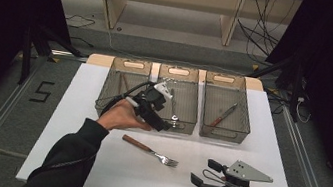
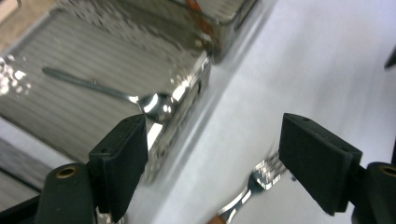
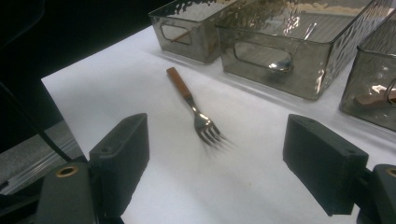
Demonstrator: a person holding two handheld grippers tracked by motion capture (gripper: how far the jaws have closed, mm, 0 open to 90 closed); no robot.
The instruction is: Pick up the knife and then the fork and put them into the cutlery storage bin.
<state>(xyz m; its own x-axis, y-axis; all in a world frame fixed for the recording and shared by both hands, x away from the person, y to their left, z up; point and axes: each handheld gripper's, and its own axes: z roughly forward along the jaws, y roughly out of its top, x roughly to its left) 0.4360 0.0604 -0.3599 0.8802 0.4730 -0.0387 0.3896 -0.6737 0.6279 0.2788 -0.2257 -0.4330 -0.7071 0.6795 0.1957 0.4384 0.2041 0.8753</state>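
Observation:
A fork with a wooden handle lies on the white table, tines to the right, and it also appears between my right gripper's jaws. A metal spoon lies in the middle clear bin. My left gripper hovers at that bin's front edge, open and empty, with the fork's tines below it. My right gripper rests near the table's front right, open and empty, pointing toward the fork.
Three clear bins stand side by side at the back of the table. The left bin holds a brown-handled piece. The right bin holds a knife. A dark floor surrounds the table.

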